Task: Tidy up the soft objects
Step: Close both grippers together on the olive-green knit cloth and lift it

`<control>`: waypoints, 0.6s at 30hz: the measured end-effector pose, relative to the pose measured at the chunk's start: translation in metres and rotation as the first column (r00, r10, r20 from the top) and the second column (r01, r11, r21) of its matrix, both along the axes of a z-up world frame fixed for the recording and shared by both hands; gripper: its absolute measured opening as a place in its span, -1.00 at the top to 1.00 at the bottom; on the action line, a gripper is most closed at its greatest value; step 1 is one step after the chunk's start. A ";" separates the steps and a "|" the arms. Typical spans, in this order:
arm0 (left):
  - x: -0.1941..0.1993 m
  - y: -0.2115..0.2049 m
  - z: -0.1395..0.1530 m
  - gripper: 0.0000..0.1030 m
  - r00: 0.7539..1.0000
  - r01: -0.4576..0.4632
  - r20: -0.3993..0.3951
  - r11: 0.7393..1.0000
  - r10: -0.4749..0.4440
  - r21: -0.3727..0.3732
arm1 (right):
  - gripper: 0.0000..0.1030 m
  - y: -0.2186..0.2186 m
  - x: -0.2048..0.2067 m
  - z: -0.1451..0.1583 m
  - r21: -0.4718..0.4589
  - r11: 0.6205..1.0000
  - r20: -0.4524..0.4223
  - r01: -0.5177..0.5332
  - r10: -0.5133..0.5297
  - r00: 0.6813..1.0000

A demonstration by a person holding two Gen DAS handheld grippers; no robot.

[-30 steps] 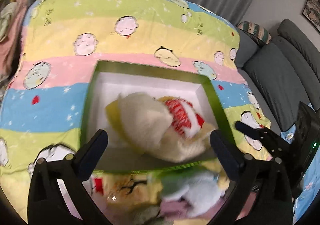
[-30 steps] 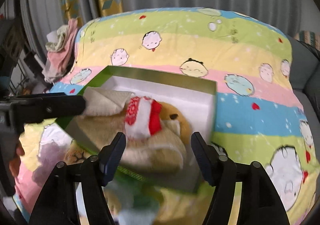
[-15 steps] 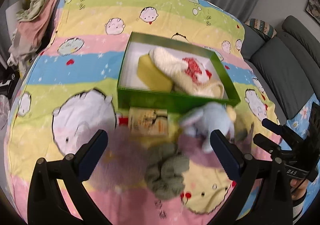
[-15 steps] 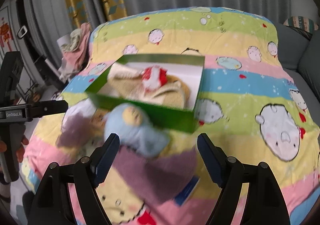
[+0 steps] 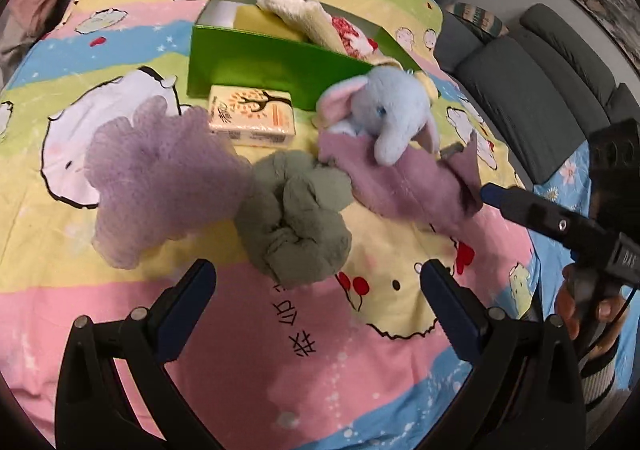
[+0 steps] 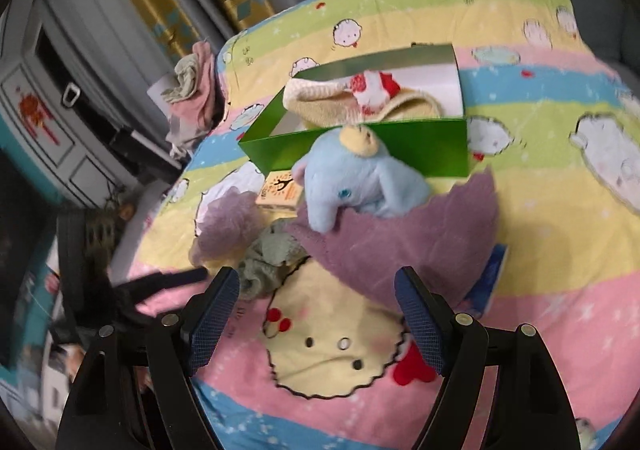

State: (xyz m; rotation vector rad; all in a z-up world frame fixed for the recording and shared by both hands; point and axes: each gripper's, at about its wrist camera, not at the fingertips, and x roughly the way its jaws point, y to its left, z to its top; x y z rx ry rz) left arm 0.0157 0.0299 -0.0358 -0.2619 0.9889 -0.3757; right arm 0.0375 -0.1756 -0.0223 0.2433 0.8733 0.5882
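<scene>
Left wrist view, sweeping across the striped cartoon blanket point(image 5: 80, 290): at nine o'clock lies a fluffy lilac cloth point(image 5: 160, 185), spread flat. Just right of it, dead centre, a crumpled grey-green cloth point(image 5: 296, 217) sits in a heap, touching the lilac one. At twelve o'clock stands the green box point(image 5: 272, 65) with a cream plush toy point(image 5: 316, 23) already inside (red and white patch showing), and a tissue pack point(image 5: 254, 115) rests against the box's near wall. Moving to one o'clock, the blue elephant point(image 5: 384, 113) lies on a mauve towel point(image 5: 412, 185), right beside the box. The left gripper point(image 5: 316, 294) hangs above the blanket at six o'clock, jaws spread wide, nothing between them. At three o'clock the right gripper point(image 5: 532, 209) comes into frame, fingers pointing at the towel's edge.

Right wrist view: the right gripper point(image 6: 320, 314) is released too, jaws apart and empty over the yellow cartoon face. The elephant point(image 6: 352, 177) sits at twelve o'clock against the green box point(image 6: 420, 153), the towel point(image 6: 400, 246) below it.
</scene>
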 end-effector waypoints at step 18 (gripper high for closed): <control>0.040 -0.016 -0.018 -0.60 0.996 0.088 0.000 0.994 -0.088 0.065 | -0.56 0.076 0.051 -0.050 0.087 0.986 -0.236 -0.142 0.159 0.959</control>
